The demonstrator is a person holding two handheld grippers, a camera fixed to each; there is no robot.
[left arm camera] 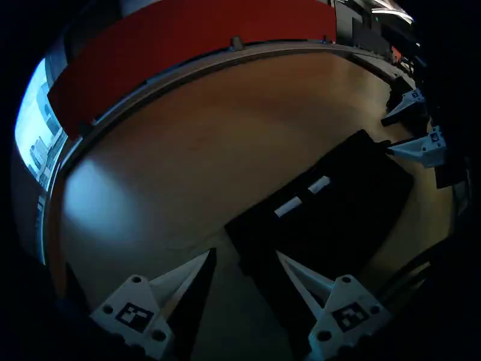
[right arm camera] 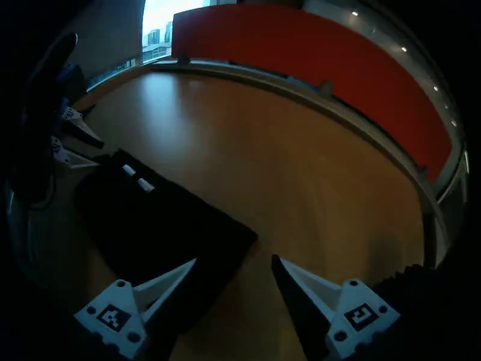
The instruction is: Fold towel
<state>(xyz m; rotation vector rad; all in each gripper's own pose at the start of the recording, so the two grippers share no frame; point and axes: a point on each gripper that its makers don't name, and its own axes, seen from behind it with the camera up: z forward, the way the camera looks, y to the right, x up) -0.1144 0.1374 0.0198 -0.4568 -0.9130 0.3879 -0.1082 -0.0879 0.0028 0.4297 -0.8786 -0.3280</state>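
The left gripper (left arm camera: 243,256) and right gripper (right arm camera: 234,260) hold jaws wide apart, empty, above the black towel (left arm camera: 337,210) on the table (left arm camera: 198,144).

Office: wooden desk (left arm camera: 180,150), red divider (left arm camera: 180,48), high-rise window (left arm camera: 36,132).

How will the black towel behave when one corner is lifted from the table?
The black towel lies flat and limp, so it probably sags when lifted. It looks thin, so likely light. The wooden table shines smooth, so a push may slide or bunch it.
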